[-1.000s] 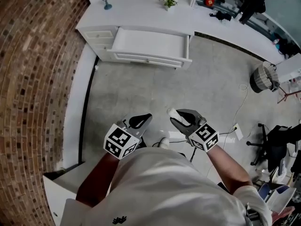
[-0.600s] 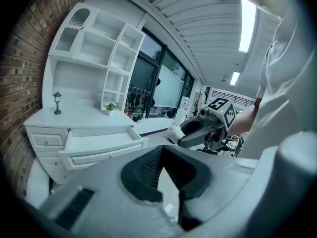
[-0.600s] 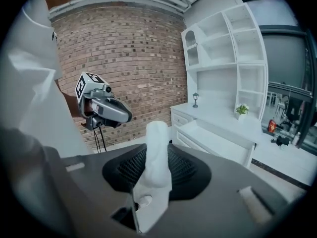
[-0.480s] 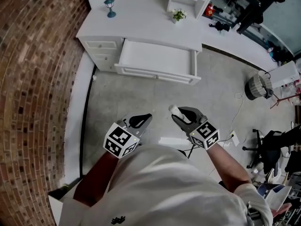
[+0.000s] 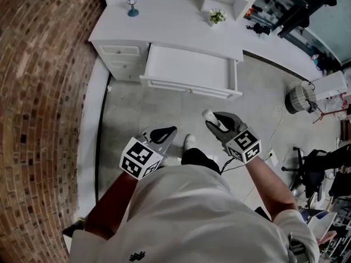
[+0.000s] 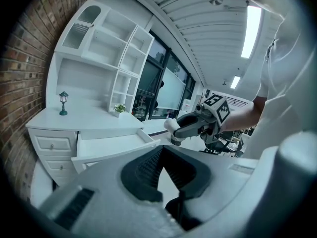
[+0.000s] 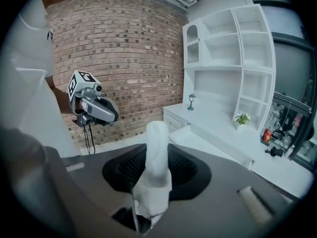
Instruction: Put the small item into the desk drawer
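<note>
A small white item (image 7: 156, 152) is being clamped upright between the jaws of the right gripper (image 5: 215, 120) and held above the floor, likely ready for dropping into the open drawer (image 5: 189, 70) of the white desk (image 5: 164, 21), well ahead. The left gripper (image 5: 163, 134) is being held alongside, jaws together and empty, apparently spare.

Your kit, noted from overhead and from each tool's camera.
You wear a white short-sleeved shirt (image 5: 186, 212) with a small dark print (image 5: 138, 255) low on the front. The left tool (image 5: 163, 133) and right tool (image 5: 216, 120) have grey moulded bodies with black ribbed pads (image 6: 143, 170) in a black surround. Each carries a white cube of black square markers: left cube (image 5: 140, 158), right cube (image 5: 245, 147). A thin dark cable (image 7: 90, 135) hangs under the left tool.
</note>
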A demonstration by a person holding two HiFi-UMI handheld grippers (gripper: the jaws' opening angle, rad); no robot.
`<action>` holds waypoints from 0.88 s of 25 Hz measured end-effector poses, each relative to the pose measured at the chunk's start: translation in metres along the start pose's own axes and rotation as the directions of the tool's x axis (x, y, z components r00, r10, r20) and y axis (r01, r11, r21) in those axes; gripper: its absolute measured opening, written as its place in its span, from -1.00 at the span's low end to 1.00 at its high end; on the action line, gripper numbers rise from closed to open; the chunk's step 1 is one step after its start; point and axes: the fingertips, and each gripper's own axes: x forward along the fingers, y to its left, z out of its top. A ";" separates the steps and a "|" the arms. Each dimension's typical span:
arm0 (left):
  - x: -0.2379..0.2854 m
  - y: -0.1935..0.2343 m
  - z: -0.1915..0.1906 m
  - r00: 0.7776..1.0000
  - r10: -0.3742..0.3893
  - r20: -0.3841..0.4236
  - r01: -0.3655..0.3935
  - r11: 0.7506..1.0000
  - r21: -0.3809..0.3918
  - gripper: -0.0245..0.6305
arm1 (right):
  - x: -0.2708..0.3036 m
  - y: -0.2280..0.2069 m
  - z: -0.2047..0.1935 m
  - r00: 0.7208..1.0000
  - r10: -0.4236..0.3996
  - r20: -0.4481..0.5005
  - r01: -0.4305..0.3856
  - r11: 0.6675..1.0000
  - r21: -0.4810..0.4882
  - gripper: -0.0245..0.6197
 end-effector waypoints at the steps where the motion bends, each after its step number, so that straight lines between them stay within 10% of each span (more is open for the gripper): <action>1: 0.002 0.004 0.001 1.000 -0.001 0.000 0.001 1.000 -0.004 -0.91 | 0.004 -0.006 0.003 1.000 -0.003 0.001 0.003 1.000 -0.001 -0.49; 22: 0.102 0.111 0.073 0.993 0.105 -0.050 -0.109 0.990 -0.089 -0.91 | 0.106 -0.259 -0.040 0.992 -0.040 -0.120 0.046 0.998 0.051 -0.49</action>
